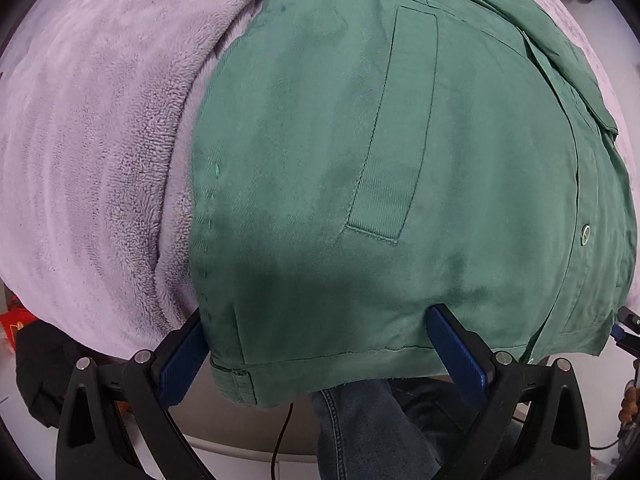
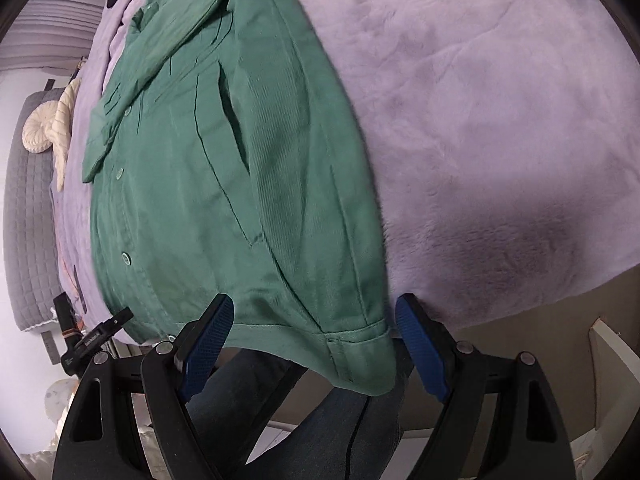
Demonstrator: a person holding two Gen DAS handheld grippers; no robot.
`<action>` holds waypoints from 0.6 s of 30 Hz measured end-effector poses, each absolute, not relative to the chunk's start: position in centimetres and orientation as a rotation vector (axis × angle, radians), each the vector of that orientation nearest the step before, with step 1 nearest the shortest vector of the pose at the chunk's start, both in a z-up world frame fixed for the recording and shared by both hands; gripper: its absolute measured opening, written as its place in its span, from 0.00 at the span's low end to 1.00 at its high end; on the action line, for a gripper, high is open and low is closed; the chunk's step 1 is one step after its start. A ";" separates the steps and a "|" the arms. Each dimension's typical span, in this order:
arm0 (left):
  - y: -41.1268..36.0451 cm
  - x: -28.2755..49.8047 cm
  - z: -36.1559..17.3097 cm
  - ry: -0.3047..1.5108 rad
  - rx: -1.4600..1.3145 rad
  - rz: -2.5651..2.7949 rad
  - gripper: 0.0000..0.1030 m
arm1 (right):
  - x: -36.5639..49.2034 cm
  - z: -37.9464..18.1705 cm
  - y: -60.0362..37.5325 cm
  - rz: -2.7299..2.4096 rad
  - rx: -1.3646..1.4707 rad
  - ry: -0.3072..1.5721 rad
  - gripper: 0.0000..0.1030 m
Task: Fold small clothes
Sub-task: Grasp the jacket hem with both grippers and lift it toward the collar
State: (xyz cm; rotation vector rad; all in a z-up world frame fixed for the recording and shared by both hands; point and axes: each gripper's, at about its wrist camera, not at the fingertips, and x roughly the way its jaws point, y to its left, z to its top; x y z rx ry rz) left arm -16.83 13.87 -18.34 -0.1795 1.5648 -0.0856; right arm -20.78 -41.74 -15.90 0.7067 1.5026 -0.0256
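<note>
A green button-front jacket (image 1: 320,160) lies flat on a lilac fleece blanket (image 1: 100,140), with its hem hanging over the bed's near edge. My left gripper (image 1: 320,356) is open and points down over the hem's left corner, a blue pad (image 1: 184,360) standing on each side of the cloth. In the right wrist view the jacket (image 2: 240,200) shows its buttons and a slit pocket. My right gripper (image 2: 314,346) is open too, and the hem's right corner sits between its pads (image 2: 420,348). Neither pair of pads presses on the fabric.
A person's leg in jeans (image 2: 320,420) stands below the bed edge. A cream shell-shaped cushion (image 2: 40,128) and a grey quilted headboard (image 2: 28,220) are at the far left. Dark cloth (image 1: 40,380) and something red (image 1: 12,320) lie left of the bed.
</note>
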 end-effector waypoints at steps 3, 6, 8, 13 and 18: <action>13.9 -16.6 -18.3 1.554 -0.197 -0.086 1.00 | -20.6 -16.4 -40.5 0.009 0.686 1.506 0.84; 14.3 -16.4 -17.9 1.541 -0.212 -0.091 1.00 | -20.5 -16.4 -39.7 0.053 0.703 1.503 0.84; 14.9 -16.5 -17.7 1.532 -0.217 -0.084 1.00 | -20.5 -16.4 -39.5 0.053 0.675 1.511 0.84; 16.5 -16.5 -18.6 1.543 -0.280 -0.070 0.99 | -20.7 -17.3 -40.1 0.025 0.683 1.528 0.84; 15.6 -16.5 -17.6 1.526 -0.200 -0.076 0.46 | -20.1 -17.7 -39.4 0.021 0.698 1.544 0.32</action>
